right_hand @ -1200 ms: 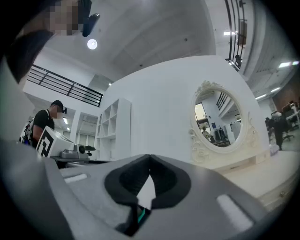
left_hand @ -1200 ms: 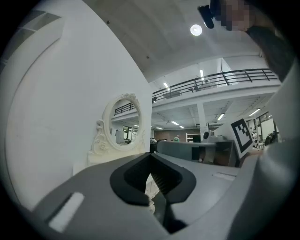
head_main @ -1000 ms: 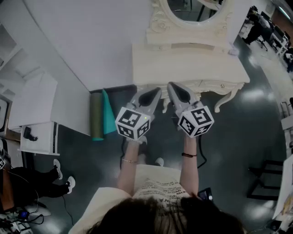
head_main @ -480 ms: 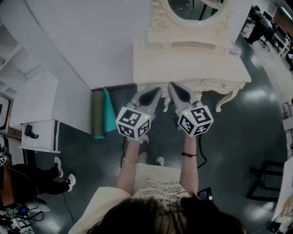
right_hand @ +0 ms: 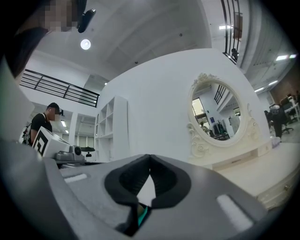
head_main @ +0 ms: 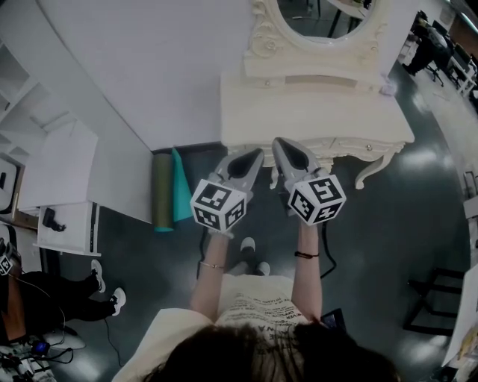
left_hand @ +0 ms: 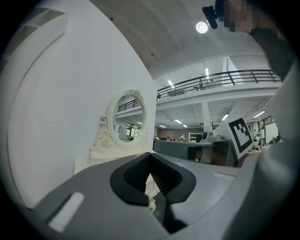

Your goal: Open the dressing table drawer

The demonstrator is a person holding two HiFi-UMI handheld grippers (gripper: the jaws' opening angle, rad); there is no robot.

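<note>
The cream dressing table (head_main: 314, 104) with its oval mirror (head_main: 321, 19) stands against the white wall. Its drawer front (head_main: 340, 143) runs along the near edge and has a small knob (head_main: 367, 148). My left gripper (head_main: 259, 152) is shut and empty, its tip just short of the table's front edge. My right gripper (head_main: 277, 141) is also shut and empty, its tip at the front edge, left of the knob. The left gripper (left_hand: 150, 154) view has the mirror (left_hand: 127, 117) ahead to the left. Beyond the right gripper (right_hand: 149, 157) the mirror (right_hand: 218, 112) and tabletop (right_hand: 262, 173) sit to the right.
A green roll (head_main: 160, 190) and a teal roll (head_main: 179, 186) lean at the wall's foot, left of the table. A white shelf unit (head_main: 67, 194) stands further left. A seated person's legs (head_main: 52, 298) are at lower left, a black stand (head_main: 433, 298) at right.
The person has stepped one foot forward and both grippers have edged a little closer to the table's front. Both jaws have stayed shut.
</note>
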